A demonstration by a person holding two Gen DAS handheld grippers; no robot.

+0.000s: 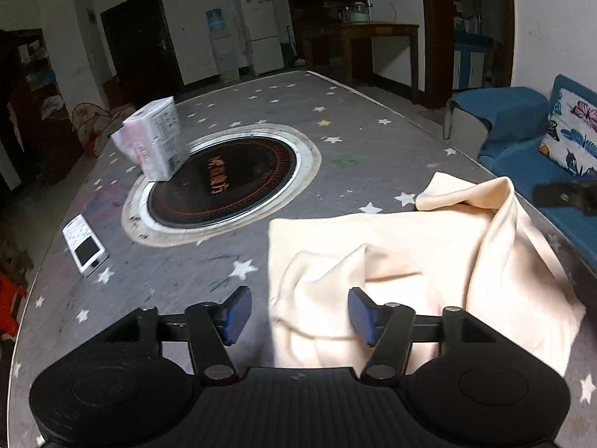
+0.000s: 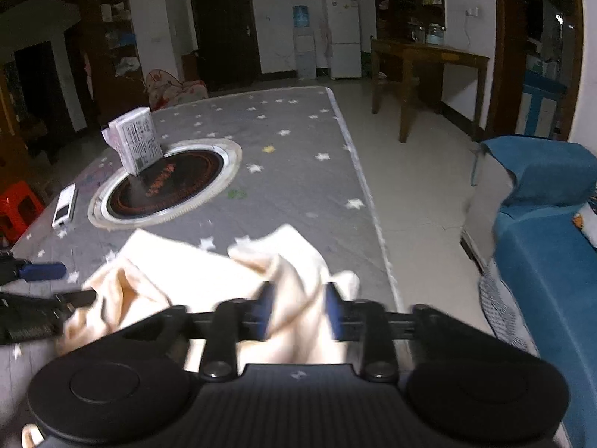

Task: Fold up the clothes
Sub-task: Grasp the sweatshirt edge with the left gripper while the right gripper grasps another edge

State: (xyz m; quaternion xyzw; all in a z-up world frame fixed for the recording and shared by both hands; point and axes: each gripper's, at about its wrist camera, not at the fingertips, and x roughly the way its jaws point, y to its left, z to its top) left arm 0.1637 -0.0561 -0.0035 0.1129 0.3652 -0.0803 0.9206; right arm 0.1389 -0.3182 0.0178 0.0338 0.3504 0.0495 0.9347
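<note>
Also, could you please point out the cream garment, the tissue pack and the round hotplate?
cream garment (image 1: 391, 231), left wrist view, flat upper panel.
tissue pack (image 1: 158, 142), left wrist view, front face.
round hotplate (image 2: 164, 183), right wrist view, dark centre.

Cream garment (image 1: 410, 246), rumpled, partly lifted

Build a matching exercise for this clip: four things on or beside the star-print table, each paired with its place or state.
Things:
1. cream garment
2. white carton
3. left claw
4. white phone-like device

Places or states:
A. open, one pad over the cloth's near-left edge, one over the table
B. flat near the table's left edge
C. rumpled on the near right part of the table
D. on the rim of the round burner

Pairs: 1-C, 2-D, 3-A, 4-B
</note>
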